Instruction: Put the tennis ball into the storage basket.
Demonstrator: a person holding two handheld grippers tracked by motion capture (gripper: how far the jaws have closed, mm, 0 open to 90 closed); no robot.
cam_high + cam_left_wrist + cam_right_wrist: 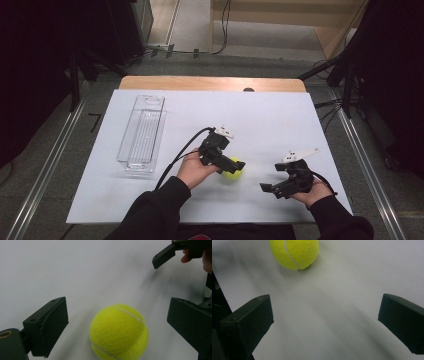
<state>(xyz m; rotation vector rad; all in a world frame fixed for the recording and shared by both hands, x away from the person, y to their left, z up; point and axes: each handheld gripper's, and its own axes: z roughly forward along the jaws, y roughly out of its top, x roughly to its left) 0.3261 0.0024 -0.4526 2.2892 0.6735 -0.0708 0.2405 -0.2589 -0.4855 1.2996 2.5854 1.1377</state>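
Note:
A yellow-green tennis ball [233, 169] rests on the white table top [260, 120], near the front middle. My left gripper [231, 164] is right over it, open. In the left gripper view the ball [118, 332] lies between the two wide-apart jaws, with a gap on each side. My right gripper [272, 177] is held low to the right of the ball, open, with nothing between its jaws. The right gripper view has the ball [294, 252] farther off at the top left, beyond the spread jaws of the right gripper [328, 317].
A long clear plastic bin [142, 132] stands empty on the left part of the table. One jaw of the right gripper [162, 257] pokes into the left gripper view at the top right. Metal rails [47, 165] run along both sides of the table.

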